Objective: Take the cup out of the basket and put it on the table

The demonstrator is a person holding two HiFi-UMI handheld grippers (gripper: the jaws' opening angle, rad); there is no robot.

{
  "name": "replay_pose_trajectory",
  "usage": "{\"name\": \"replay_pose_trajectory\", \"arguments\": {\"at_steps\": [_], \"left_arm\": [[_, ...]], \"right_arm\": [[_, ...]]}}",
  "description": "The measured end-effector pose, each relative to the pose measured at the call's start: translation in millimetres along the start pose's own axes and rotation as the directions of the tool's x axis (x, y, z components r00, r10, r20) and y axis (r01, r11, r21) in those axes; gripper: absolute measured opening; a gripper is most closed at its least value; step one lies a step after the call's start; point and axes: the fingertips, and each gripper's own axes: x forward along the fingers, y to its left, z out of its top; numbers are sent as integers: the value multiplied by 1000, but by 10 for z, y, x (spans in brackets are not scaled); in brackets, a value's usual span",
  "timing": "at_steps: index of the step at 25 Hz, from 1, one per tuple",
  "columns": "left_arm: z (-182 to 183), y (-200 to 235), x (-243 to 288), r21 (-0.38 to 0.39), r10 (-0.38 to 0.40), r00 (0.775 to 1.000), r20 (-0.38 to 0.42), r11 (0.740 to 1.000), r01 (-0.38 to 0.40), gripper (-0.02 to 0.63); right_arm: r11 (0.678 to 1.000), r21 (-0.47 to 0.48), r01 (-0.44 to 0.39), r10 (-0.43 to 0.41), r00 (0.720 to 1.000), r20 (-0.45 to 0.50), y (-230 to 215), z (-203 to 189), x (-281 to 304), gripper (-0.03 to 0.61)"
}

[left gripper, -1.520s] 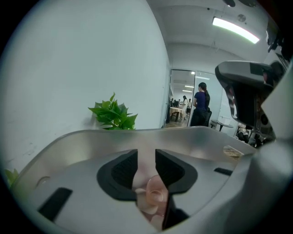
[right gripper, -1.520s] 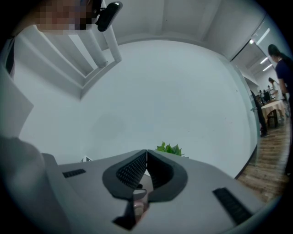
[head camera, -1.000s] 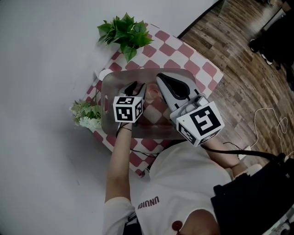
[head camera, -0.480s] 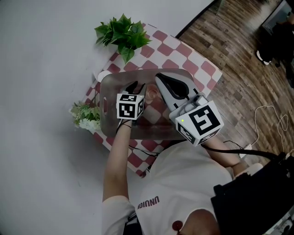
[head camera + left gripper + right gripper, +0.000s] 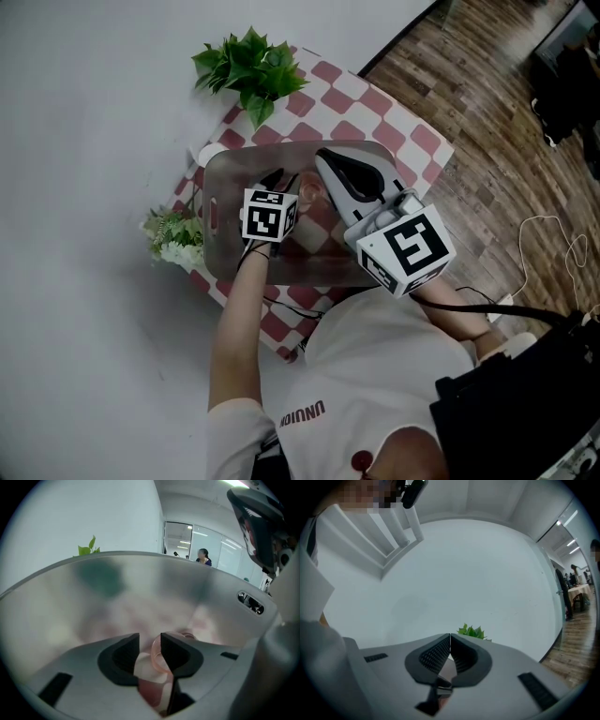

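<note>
A clear pink cup lies inside the frosted translucent basket on the checkered table. My left gripper reaches down into the basket right beside the cup. In the left gripper view the cup's pink rim sits in the narrow gap of the left gripper, against the right finger and apart from the left one. My right gripper hovers over the basket's far side. In the right gripper view the right gripper is shut with nothing in it.
A leafy green plant stands at the table's far corner. A small bunch of white flowers sits left of the basket. A small white round object lies by the basket's far left corner. Wooden floor lies to the right.
My left gripper has edged a little right and forward inside the basket, closer to the cup. The right gripper has barely moved.
</note>
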Motion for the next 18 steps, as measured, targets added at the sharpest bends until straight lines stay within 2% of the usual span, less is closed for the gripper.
{"name": "replay_pose_trajectory", "arguments": {"at_steps": [18], "left_arm": [[-184,-62,122,-22,-30,998,-59,999,29,138]], "right_arm": [[1000,9,5,-5,1000,-5,-13,-22,2,18]]}}
